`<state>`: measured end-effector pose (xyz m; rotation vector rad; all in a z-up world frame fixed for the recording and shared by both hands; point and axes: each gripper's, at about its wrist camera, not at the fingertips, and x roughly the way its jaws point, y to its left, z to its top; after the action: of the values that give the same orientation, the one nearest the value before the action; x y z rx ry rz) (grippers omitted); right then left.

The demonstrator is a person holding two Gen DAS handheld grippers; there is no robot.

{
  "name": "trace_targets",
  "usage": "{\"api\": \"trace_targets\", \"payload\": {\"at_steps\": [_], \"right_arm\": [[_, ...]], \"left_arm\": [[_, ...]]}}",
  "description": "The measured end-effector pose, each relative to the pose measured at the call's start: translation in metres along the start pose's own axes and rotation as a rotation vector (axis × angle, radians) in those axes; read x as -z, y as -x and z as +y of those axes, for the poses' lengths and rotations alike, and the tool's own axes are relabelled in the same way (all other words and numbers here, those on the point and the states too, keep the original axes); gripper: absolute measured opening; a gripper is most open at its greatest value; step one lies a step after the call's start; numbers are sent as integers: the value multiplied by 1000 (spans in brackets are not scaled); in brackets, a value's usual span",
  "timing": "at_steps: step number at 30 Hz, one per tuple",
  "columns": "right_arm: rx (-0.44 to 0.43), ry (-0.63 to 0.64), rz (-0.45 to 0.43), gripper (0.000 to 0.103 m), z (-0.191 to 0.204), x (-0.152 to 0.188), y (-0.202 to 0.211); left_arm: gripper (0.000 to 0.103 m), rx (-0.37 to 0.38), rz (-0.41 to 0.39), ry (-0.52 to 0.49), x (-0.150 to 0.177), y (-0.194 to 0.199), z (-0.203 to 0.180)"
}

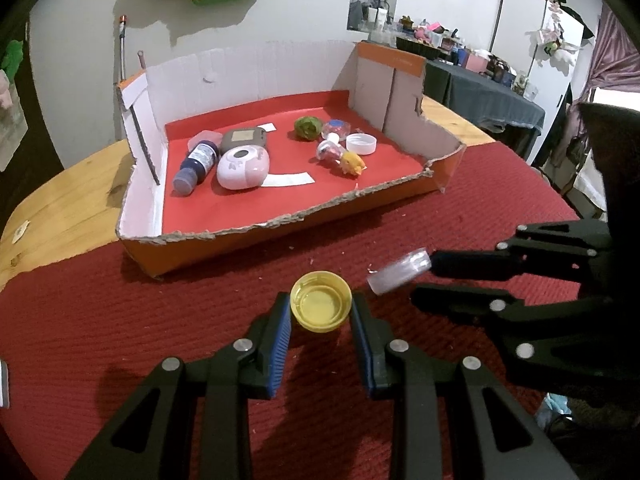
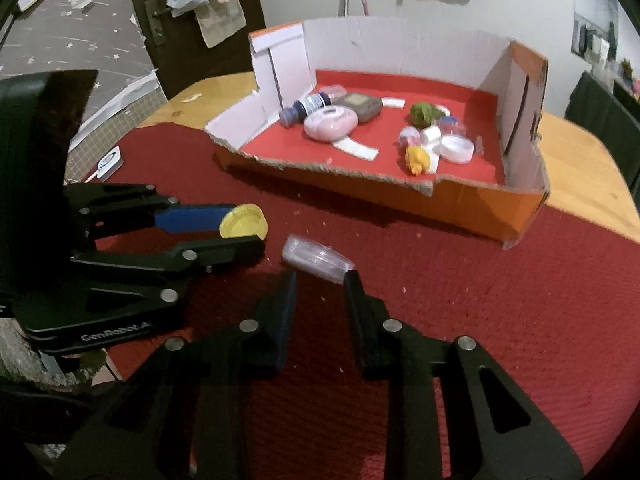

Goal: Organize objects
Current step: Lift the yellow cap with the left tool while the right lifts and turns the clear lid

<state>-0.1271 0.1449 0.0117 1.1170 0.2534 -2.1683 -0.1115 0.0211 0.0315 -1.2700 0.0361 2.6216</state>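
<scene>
With my left hand-held gripper [image 1: 320,312] clamped on the yellow cap [image 1: 321,306] and my right hand-held gripper [image 2: 320,278] pinching the clear lid [image 2: 316,258] at its tips above the red mat [image 2: 500,320], I judge both next go into the far cardboard tray [image 2: 480,208].

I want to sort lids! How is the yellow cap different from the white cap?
The round yellow plastic cap is pinched in the left tongs above the red mat; the round white plastic cap lies inside the cardboard box. One is yellow, one white. Both face open side up.
</scene>
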Motion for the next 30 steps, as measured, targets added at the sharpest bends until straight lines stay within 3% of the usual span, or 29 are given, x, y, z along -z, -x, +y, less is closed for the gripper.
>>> {"api": "trace_targets", "payload": {"at_steps": [8,10,11,12,14,19,21,24,25,30], "right_arm": [[9,-13,22,27,-5,7,-7],[11,1,20,48,-3,6,-7],[15,7,15,76,-2,6,-7],[29,16,12,86,0,6,-7],[51,36,7,86,2,6,-7],[61,35,6,81,-1,4,-14],[72,54,-5,58,2,4,-15],[60,70,-9,39,6,2,-15],[56,70,-9,39,6,1,-16],[47,60,-14,39,6,0,-13]], "left_arm": [[32,-16,41,-11,5,-14,-1],[34,-22,35,0,5,-15,1],[39,-19,34,6,5,-15,3],[43,-23,33,11,4,-15,5],[60,-52,29,9,5,-14,7],[61,-68,24,21,7,-16,15],[61,-76,20,10,7,-16,13],[41,-70,11,-4,6,-16,11],[31,-58,10,-1,5,-15,11],[31,-37,8,18,4,-14,13]]}}
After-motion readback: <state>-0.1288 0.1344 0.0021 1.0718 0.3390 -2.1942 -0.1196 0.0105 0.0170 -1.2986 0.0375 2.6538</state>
